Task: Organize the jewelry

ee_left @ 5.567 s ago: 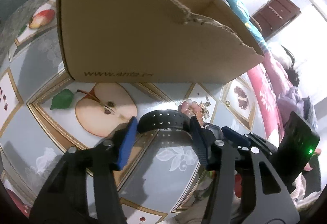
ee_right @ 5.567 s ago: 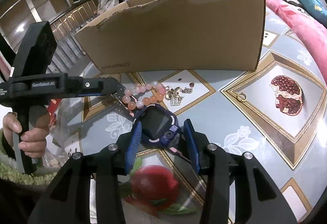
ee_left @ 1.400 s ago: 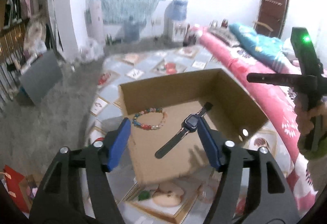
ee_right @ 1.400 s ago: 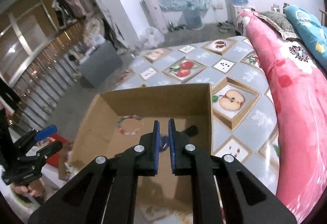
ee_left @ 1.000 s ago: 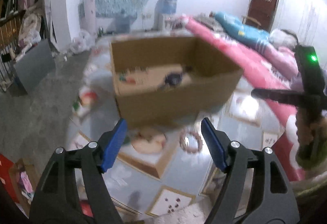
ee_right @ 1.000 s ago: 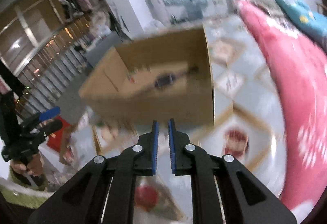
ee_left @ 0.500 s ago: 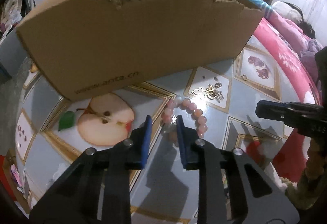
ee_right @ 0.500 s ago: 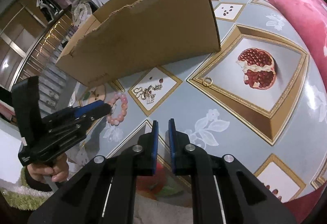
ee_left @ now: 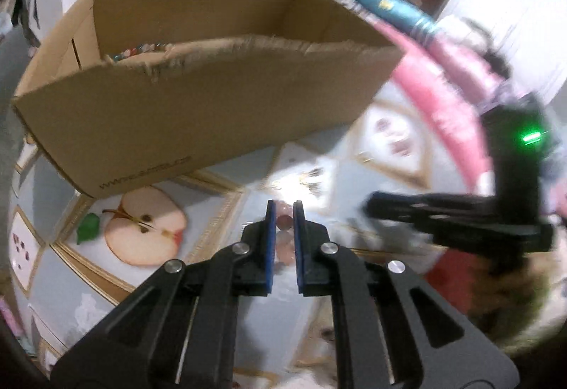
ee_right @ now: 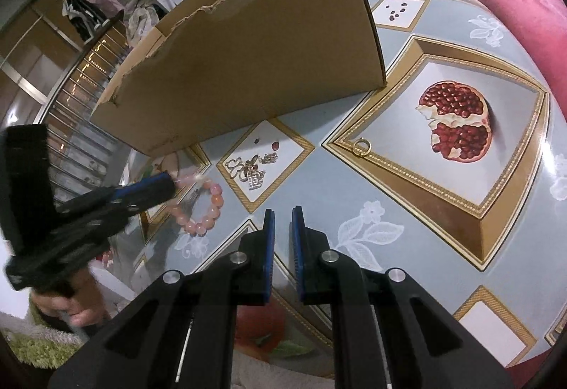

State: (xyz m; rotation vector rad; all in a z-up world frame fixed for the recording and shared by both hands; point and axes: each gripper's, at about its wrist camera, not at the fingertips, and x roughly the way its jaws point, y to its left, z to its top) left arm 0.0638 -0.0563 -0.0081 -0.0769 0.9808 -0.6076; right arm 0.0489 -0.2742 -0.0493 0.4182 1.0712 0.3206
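Since half a second ago: left claw point(ee_left: 282, 211) closed from loosely straddling to clamped on pink bead bracelet point(ee_right: 205, 210), view tilted up toward cardboard box point(ee_left: 198, 112) and blurred, so likely lifting; bracelet hangs from the tips beside the box on the counter point(ee_right: 407, 197), rest of loop draped and possibly touching the surface. Right claw point(ee_right: 282, 217) nearly together, holding nothing, hovering over the counter. Light, floppy elastic loop with smooth round beads, prone to roll or slip, so best pinched across strand between beads; charm cluster point(ee_right: 253, 169) and gold ring point(ee_right: 361, 148) tiny, flat, harder.
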